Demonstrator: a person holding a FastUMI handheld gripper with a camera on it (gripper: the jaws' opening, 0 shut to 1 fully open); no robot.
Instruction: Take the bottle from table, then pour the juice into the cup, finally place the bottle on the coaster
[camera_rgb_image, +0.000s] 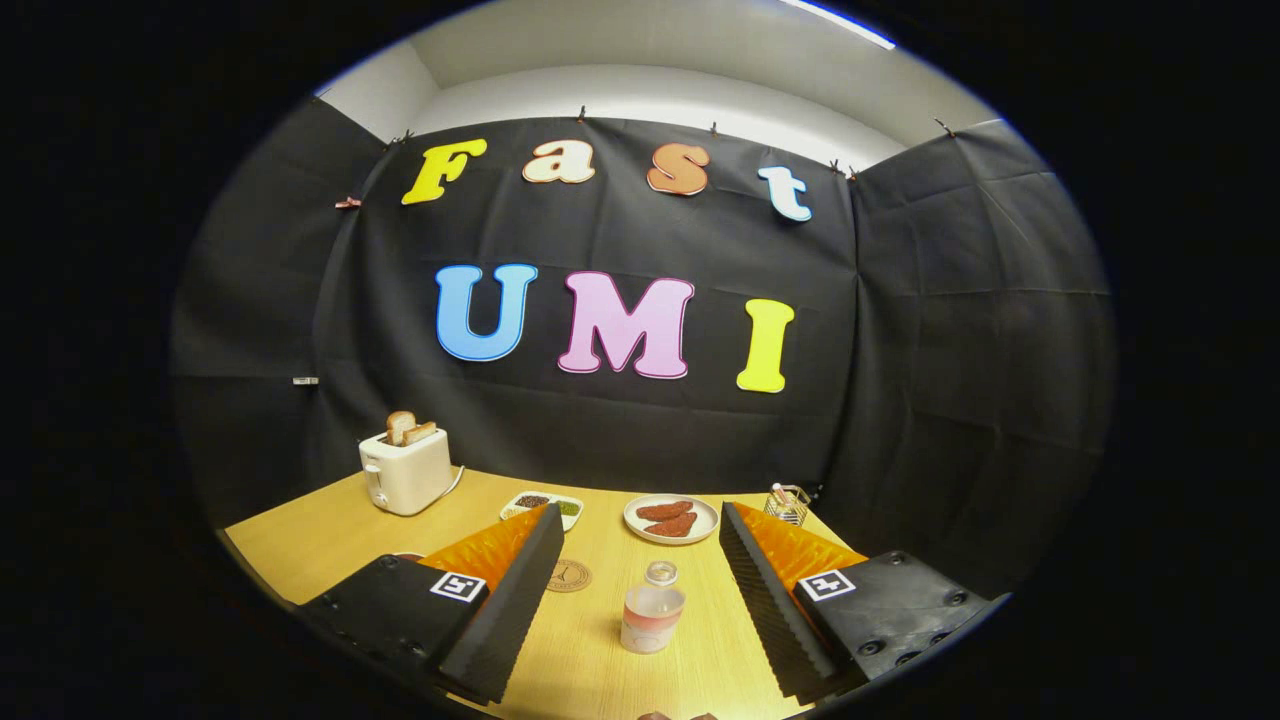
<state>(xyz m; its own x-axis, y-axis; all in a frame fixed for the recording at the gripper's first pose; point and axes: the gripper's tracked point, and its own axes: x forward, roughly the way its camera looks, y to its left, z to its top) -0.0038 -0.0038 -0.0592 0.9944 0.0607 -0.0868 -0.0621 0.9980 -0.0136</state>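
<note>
A small clear bottle (652, 610) with pinkish juice in its lower part stands upright on the wooden table (300, 545). It stands between my two fingers, nearer their tips, touching neither. My gripper (640, 520) is open wide. A round brown coaster (569, 575) lies flat just left of the bottle, beside the left finger (515, 590). A dark rim peeks out behind the left finger; I cannot tell whether it is the cup.
A white toaster (405, 470) with bread slices stands at the far left. A divided dish (545, 505) and a white plate (670, 519) with reddish food lie beyond the fingertips. A small wire holder (788, 503) stands at the far right by the black wall.
</note>
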